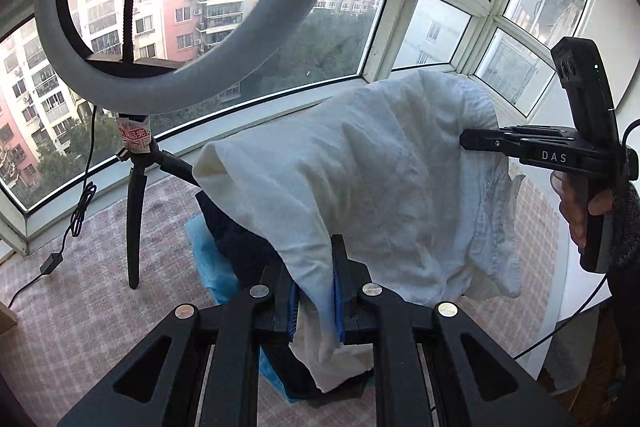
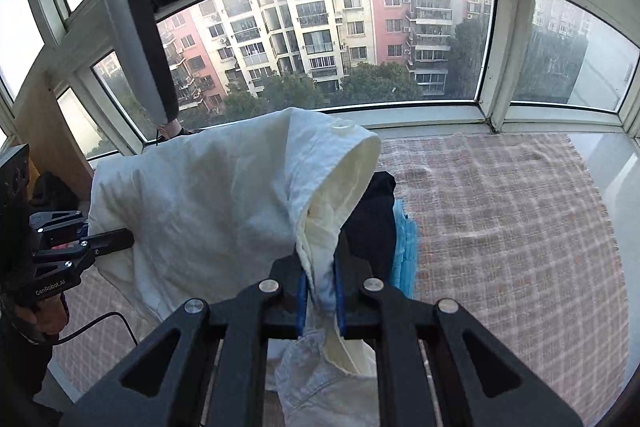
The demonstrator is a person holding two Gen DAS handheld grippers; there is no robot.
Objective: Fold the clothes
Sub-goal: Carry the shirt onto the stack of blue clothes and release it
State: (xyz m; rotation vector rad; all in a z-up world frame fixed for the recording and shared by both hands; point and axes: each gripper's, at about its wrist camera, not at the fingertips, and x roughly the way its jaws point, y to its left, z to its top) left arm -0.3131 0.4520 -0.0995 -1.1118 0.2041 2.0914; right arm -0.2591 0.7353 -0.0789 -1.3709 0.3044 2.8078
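The left gripper (image 1: pixel 316 301) is clamped on an edge of the white woven cotton garment (image 1: pixel 360 179); cloth passes between its blue-lined pads and hangs below them. The right gripper (image 2: pixel 322 297) is likewise closed on the garment, at a double-layered seam or band near a clear plastic button (image 2: pixel 341 128). Each gripper also shows in the other's view, at the far side of the cloth.

The garment is held in the air between the two grippers, draped in loose folds above the work surface, not touching it where visible.

Beneath it lies a pile of dark navy fabric (image 2: pixel 372 215) on light blue material (image 2: pixel 406 247), resting on a pink-and-white checked woven cover (image 2: pixel 500 211). A grey ring light on a black tripod (image 1: pixel 132 211) stands on the same cover by the window.

Handling assessment: the fabric appears light, thin and fully limp. It will sag between grip points and offers no stiffness of its own. Grip at seams, hems or the buttoned band, where layers are thicker and less likely to slip from the pads. Keep the two grip points well apart to hold the span taut before lowering.
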